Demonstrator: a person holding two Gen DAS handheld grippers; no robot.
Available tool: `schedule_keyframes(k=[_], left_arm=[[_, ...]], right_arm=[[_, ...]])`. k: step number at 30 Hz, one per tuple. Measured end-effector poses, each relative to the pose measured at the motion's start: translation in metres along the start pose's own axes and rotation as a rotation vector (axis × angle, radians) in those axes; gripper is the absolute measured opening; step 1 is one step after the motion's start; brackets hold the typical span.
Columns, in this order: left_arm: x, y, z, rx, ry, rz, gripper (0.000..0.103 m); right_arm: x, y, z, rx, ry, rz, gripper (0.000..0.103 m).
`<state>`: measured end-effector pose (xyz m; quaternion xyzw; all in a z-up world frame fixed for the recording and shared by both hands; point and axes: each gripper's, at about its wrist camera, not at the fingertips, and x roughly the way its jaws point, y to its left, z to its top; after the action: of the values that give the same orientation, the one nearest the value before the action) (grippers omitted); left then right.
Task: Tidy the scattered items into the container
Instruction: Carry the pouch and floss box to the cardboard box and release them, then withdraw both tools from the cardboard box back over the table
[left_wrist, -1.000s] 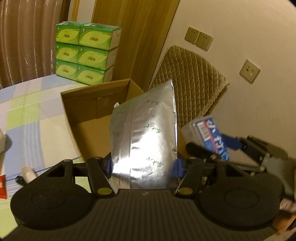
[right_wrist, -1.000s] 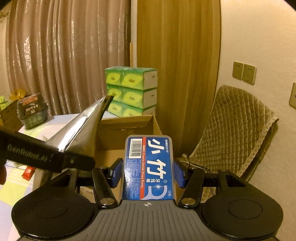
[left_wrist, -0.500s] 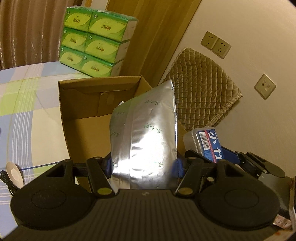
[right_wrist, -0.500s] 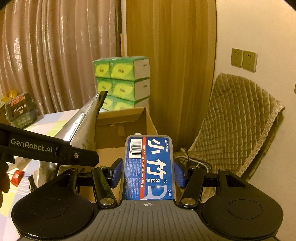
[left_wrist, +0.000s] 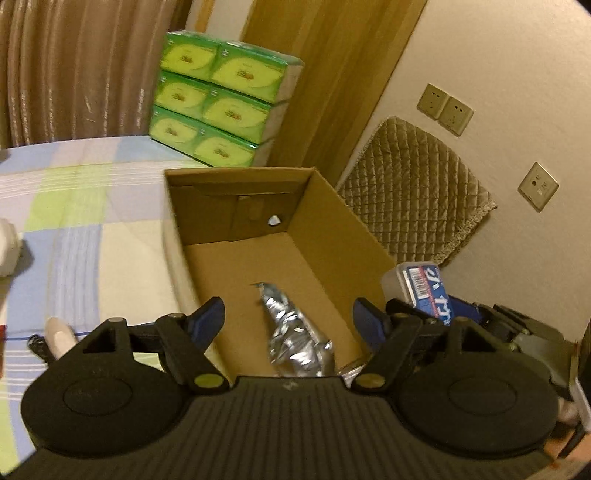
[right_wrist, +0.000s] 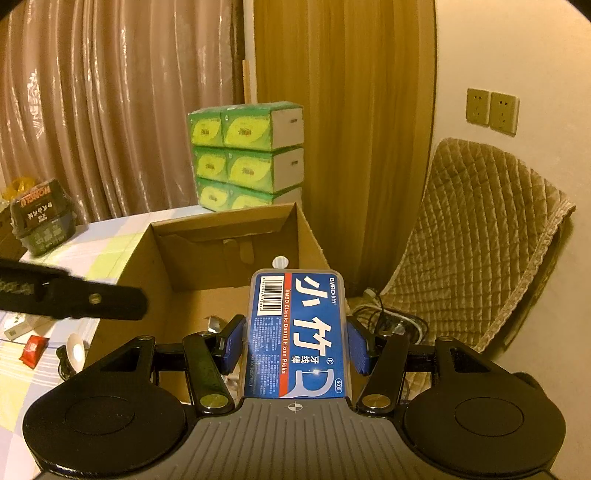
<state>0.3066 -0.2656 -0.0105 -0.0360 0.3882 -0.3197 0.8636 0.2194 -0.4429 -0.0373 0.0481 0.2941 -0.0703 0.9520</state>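
The shiny silver bag (left_wrist: 295, 332) lies inside the cardboard box (left_wrist: 343, 218), under the wide-open left hand-held gripper (left_wrist: 288, 317). The right hand-held gripper (right_wrist: 295, 347) squeezes a blue floss pick box (right_wrist: 299, 332) beside the cardboard box.

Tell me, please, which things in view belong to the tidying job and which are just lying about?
Belong to the job:
box
foil pouch, already in the box
floss case, clamped in the right gripper
left gripper, open over the box
red packet, loose on the table

Lying about:
tissue packs
chair cover
wall sockets
curtain
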Motion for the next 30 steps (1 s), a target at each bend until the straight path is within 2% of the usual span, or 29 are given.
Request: schedule_keyframes(k=[6,7,9,21,30], left_arm=[[-0.02,0.016,-0.012,-0.019,-0.007,0.021,0.072],[-0.023,0.018,-0.013,-0.018,-0.01,0.026,0.072],[-0.029,0.02,-0.016,-0.01,-0.017,0.043,0.072],[-0.071,0.041,-0.049,0.008,-0.017,0.118,0.078],[-0.116,0.049,-0.087,0.033,0.0,0.179,0.083]], right_arm=[[0.001,0.006,0.0,0.007,-0.007,0.045,0.054],[0.001,0.007,0.0,0.011,-0.012,0.067,0.058],[-0.001,0.008,0.001,0.015,-0.026,0.073,0.077],[-0.046,0.011,-0.007,0.07,-0.058,0.048,0.077],[-0.098,0.047,-0.025,0.065,-0.075,0.084,0.078]])
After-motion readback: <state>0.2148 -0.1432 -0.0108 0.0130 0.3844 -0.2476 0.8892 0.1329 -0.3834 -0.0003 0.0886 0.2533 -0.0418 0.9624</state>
